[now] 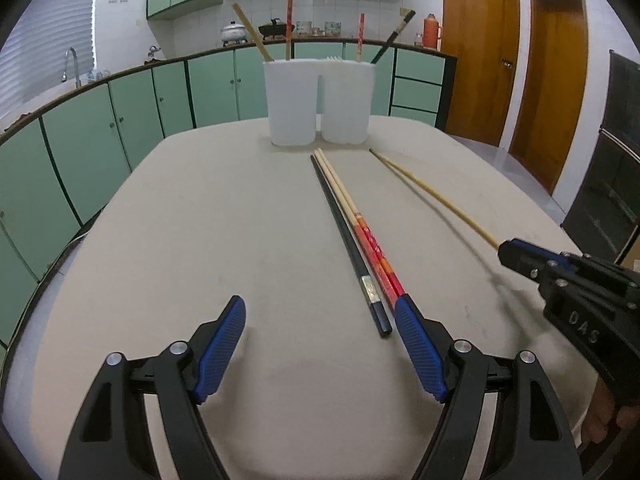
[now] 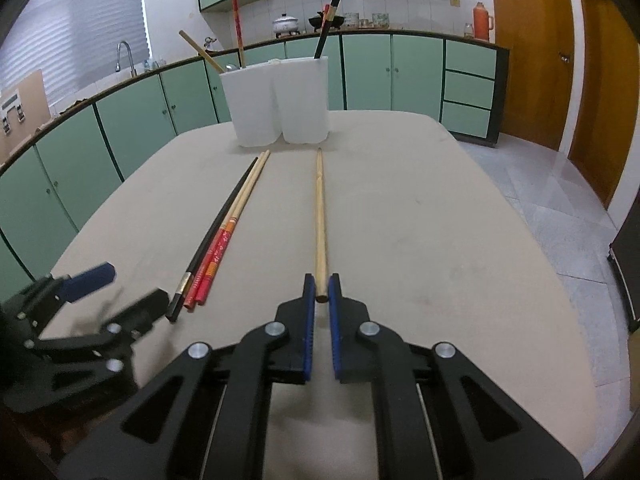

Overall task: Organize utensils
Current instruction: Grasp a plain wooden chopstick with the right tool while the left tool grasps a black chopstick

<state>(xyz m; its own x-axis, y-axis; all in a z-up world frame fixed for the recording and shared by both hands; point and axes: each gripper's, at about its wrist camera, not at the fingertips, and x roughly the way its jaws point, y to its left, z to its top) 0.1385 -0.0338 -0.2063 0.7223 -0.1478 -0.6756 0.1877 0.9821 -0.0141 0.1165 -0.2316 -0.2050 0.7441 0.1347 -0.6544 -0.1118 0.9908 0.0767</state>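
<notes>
A white two-compartment holder [image 1: 319, 101] stands at the table's far end with several chopsticks upright in it; it also shows in the right wrist view [image 2: 280, 102]. A black chopstick [image 1: 347, 240] and two red-handled chopsticks [image 1: 370, 242] lie side by side on the table. My left gripper [image 1: 320, 320] is open, its right finger beside their near ends. My right gripper [image 2: 321, 288] is shut on the near end of a plain bamboo chopstick [image 2: 320, 216], which points at the holder.
The beige table [image 1: 200, 240] has rounded edges. Green kitchen cabinets [image 1: 120, 128] and a counter with a sink run behind it. Wooden doors [image 1: 556, 80] and a tiled floor lie to the right. The left gripper [image 2: 80, 320] shows blurred in the right wrist view.
</notes>
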